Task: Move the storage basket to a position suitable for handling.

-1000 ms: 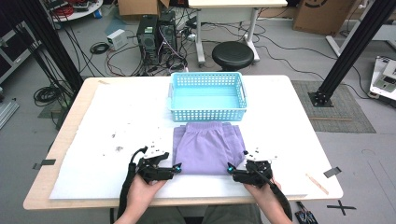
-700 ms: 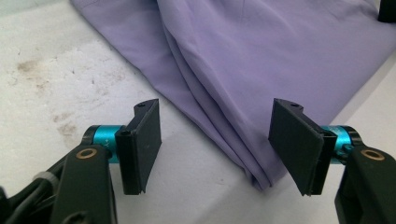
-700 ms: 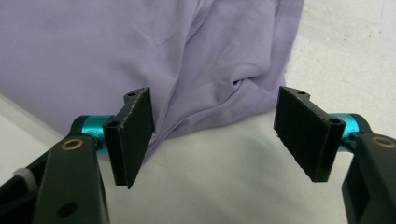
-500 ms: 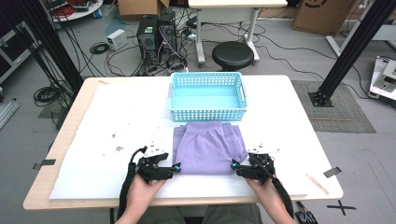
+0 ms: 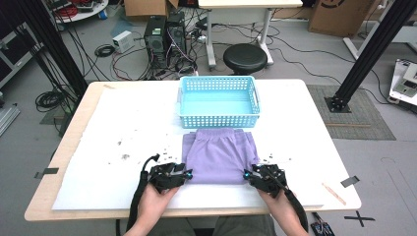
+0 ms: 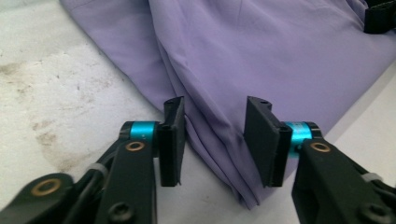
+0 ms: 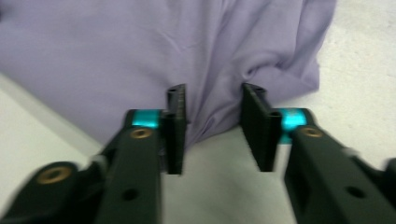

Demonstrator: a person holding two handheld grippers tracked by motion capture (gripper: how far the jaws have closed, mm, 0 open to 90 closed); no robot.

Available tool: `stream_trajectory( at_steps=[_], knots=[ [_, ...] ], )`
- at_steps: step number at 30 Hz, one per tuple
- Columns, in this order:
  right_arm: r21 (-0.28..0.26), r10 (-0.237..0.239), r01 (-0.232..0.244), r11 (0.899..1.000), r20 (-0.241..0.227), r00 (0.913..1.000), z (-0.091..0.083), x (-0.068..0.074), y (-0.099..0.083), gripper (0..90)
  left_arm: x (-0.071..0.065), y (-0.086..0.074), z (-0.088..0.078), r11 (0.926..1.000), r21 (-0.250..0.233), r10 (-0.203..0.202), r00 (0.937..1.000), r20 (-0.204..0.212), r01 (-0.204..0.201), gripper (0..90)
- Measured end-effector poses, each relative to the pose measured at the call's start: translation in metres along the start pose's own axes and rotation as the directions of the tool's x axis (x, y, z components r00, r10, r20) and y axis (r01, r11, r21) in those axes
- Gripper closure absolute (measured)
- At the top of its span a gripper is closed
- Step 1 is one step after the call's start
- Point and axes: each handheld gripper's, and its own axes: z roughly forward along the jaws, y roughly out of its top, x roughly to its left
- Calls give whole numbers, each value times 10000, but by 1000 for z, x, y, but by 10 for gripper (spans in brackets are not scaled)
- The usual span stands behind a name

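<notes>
Grey floor (image 5: pixel 305 59), black stool (image 5: pixel 245 58), computer towers (image 5: pixel 164 37), tangled cables (image 5: pixel 123 54).

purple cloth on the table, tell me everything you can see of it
The lilac folded fabric garment lies flat on the white table cover, just in front of the light blue perforated plastic basket, its far edge close to the basket wall. It looks thin, soft and matte, with a seam and gentle creases. Its near corners bunch into folds between the jaws of the left gripper and right gripper, which have just been closing; gaps remain.
</notes>
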Motion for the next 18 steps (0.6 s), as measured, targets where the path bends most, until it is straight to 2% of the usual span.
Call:
stream_trajectory(
  at_steps=[2,6,10,18],
  knots=[
    [29,56,-55,10000,-331,9994,0,0,0,751,0,0,0,9999,-64,-132,9999,-35,132,642],
    [17,-93,94,10000,-589,9982,0,2,0,847,0,0,1,10000,4,-47,9995,297,47,755],
    [-4,-129,129,9999,-701,9975,-1,1,-1,875,0,1,2,9999,-13,-160,9990,422,161,806],
    [28,-43,46,10000,-949,9955,-8,1,-7,881,-3,0,1,9999,67,-157,9981,599,154,819]
  ],
)
